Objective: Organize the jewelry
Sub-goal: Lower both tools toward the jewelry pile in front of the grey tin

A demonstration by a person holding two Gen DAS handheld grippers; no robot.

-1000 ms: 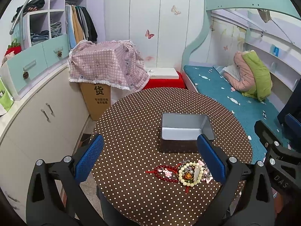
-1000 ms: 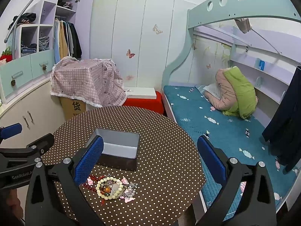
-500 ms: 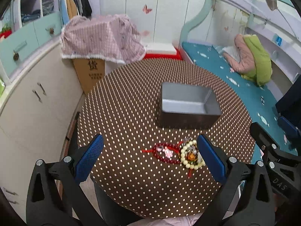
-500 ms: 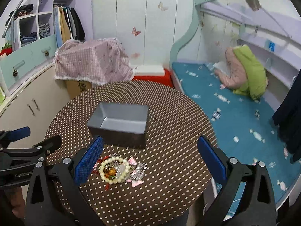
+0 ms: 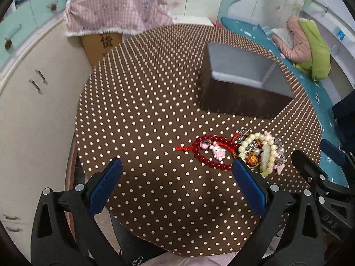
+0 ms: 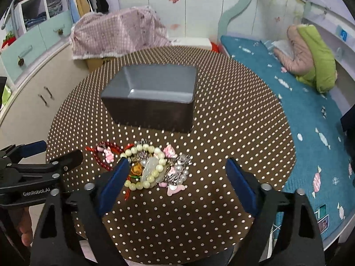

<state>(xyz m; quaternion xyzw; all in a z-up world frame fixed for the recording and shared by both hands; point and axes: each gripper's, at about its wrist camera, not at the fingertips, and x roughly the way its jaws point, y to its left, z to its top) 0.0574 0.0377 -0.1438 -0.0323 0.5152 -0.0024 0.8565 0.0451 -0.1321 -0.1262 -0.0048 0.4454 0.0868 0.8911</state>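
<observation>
Both of my grippers have dropped lower and closer to the round tabletop (image 6: 221, 119) since a second ago, so the jewelry now fills much more of each view. That tabletop, covered in brown cloth with pale dots, is the largest thing before me; beyond it on my right lies the bed (image 6: 299, 102) with its teal cover, and on my left a cream cabinet (image 5: 33, 102).

Toward the far side of the tabletop stands the grey box (image 6: 153, 95), open at the top and with nothing visible in it. It sits apart from the jewelry, which lies nearer to me.

My left gripper (image 5: 177, 184) hangs above the near part of the tabletop with its blue pads spread wide and nothing between them. My right gripper (image 6: 175, 181) is likewise spread wide and holds nothing; the jewelry pile sits just ahead of its left pad.

The jewelry lies in one cluster. The pale bead bracelet (image 6: 145, 166) is in the middle, ringed around an orange knot and a pale stone pendant. The red bead bracelet (image 5: 210, 153) with a small pink charm (image 5: 218, 151) touches it on the left side. Silver and pink trinkets (image 6: 177, 173) are heaped against its right side.
</observation>
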